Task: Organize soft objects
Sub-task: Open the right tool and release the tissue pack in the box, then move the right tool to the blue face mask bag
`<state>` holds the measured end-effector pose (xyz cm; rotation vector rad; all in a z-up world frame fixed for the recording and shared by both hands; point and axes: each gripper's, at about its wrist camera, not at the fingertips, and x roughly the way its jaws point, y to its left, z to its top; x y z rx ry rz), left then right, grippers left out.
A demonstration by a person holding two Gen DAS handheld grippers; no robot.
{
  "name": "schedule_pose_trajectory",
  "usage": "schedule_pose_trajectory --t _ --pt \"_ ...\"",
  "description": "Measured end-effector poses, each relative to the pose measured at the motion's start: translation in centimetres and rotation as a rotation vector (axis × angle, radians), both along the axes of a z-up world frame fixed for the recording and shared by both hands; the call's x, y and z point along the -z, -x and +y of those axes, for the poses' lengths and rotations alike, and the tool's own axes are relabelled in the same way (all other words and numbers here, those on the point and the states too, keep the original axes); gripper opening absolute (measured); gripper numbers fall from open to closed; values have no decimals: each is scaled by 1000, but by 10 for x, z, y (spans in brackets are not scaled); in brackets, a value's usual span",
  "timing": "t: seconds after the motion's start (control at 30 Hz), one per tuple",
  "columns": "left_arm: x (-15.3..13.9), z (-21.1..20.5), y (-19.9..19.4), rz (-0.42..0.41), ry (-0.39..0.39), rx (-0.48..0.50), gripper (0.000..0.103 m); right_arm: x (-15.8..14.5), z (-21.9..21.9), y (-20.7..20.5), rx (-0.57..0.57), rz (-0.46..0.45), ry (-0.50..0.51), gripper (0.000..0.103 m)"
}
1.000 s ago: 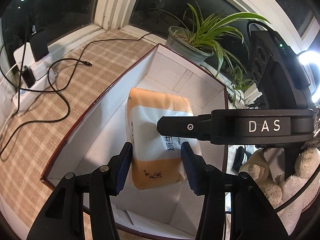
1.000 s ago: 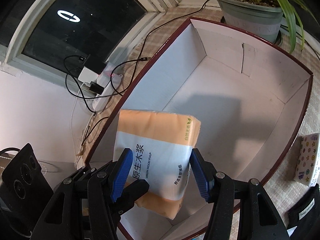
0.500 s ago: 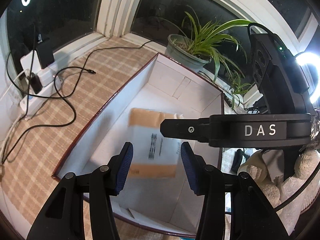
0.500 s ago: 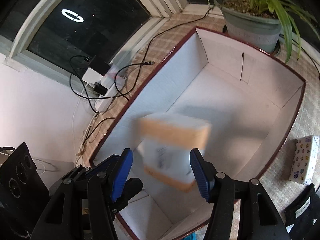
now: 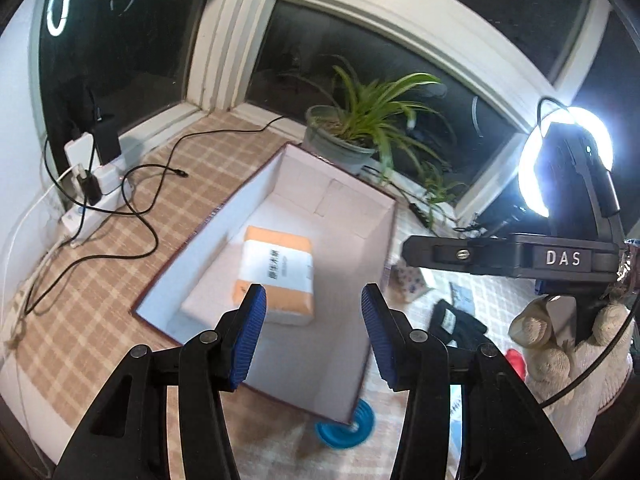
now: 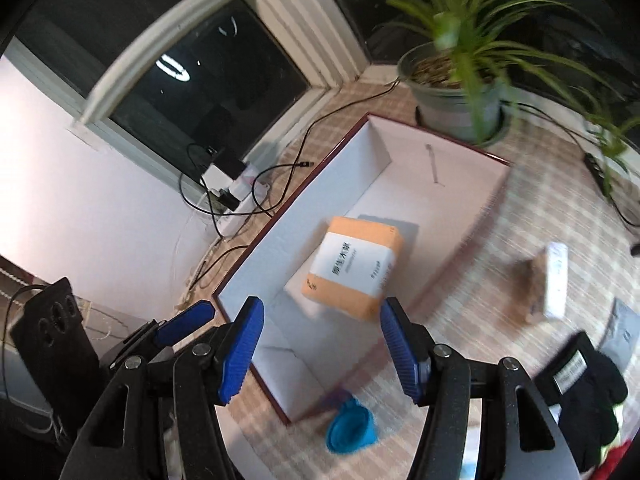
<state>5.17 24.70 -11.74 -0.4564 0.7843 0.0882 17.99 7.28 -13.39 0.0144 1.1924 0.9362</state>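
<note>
You are lifting both grippers away: the left gripper (image 5: 310, 336) and the right gripper (image 6: 320, 350) are standing open, empty. The tissue pack (image 5: 278, 274), gripped a second ago, is now lying at centre frame inside the box (image 5: 376, 264). One soft item is stowed; others are waiting at lower right.

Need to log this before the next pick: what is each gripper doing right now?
Left gripper: open, holding nothing; tissue pack lies in the box.
Right gripper: open, holding nothing, above the same pack.
</note>
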Motion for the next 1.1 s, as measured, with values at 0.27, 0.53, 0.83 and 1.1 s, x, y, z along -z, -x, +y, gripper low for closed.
schedule_pose_trajectory --t 0.27,0.53,0.83,1.1 --pt "-14 -42 25 -33 19 54 50 -12 -92 17 62 -58 -5 62" --pt "-2 -98 46 -3 77 101 57 1 -180 43 72 -97 34 70" --pt "39 -167 63 85 179 146 61 42 -246 57 80 -9 57 70" --pt "76 -203 61 161 290 164 61 99 -282 65 105 156 82 70"
